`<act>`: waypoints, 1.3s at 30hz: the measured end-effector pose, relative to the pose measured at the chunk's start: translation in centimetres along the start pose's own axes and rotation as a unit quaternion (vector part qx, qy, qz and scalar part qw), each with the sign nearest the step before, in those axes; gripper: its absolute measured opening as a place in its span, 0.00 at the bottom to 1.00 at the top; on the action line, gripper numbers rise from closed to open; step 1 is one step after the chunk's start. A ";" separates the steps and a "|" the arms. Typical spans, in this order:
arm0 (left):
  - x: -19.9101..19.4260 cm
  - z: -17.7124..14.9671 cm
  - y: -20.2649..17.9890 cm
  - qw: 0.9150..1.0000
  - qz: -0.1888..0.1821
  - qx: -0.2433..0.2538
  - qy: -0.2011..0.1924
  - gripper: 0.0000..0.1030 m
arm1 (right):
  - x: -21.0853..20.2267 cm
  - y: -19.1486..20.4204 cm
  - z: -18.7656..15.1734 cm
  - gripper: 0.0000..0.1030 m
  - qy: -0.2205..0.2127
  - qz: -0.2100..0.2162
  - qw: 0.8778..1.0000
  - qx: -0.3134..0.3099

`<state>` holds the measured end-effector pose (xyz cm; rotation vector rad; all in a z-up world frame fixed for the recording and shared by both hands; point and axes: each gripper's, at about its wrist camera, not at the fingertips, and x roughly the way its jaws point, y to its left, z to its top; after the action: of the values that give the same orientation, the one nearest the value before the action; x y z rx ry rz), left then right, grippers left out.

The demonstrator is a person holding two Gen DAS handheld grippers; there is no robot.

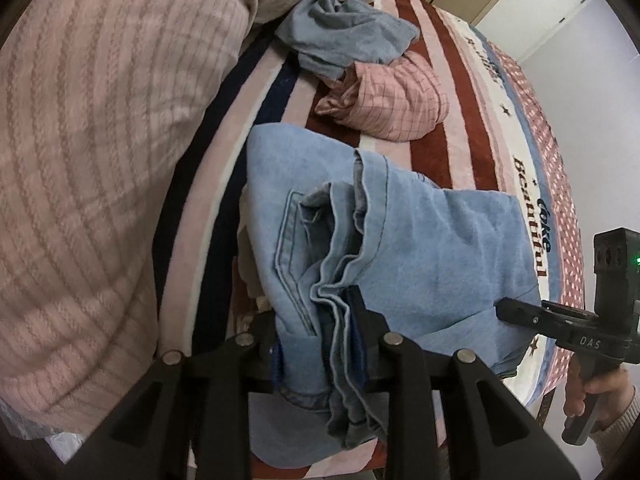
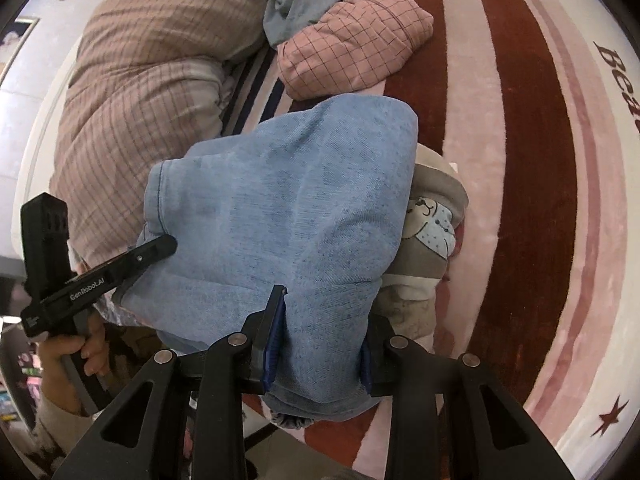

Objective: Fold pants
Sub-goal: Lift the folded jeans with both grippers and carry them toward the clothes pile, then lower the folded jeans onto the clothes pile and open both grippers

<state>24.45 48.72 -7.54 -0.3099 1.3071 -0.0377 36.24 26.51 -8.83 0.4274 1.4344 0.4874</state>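
Folded blue pants (image 1: 420,248) are held above the striped bed (image 1: 448,152), clamped by left tool (image 1: 316,320) and right tool (image 2: 320,344). "Beautiful" (image 1: 530,216) is printed on the bedcover; "GenRobot.AI" is marked on 1 tool.

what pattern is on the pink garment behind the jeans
A thin dark grid check on pink garment, clearest in the right wrist view.

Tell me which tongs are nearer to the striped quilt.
Left. The left tongs grip the jeans edge beside the quilt; the right tongs grip the jeans farther from it.
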 end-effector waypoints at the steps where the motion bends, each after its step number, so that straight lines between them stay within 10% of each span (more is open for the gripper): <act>1: 0.2 0.0 0.0 1.000 0.003 -0.001 0.000 0.24 | 0.2 -0.1 0.1 0.27 0.001 -0.002 1.000 0.001; 23: -1.2 0.7 -1.9 0.994 0.100 0.043 -0.031 0.54 | -2.4 0.3 0.2 0.51 -0.041 -0.040 0.998 -0.037; 39: -8.2 -2.9 -9.2 0.964 0.118 -0.010 -0.239 0.73 | -9.7 -1.1 -3.4 0.64 -0.103 -0.048 0.981 -0.157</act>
<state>20.83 40.95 1.79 -0.1639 0.8559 0.2399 32.27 20.17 -1.77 0.1494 1.1483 0.5642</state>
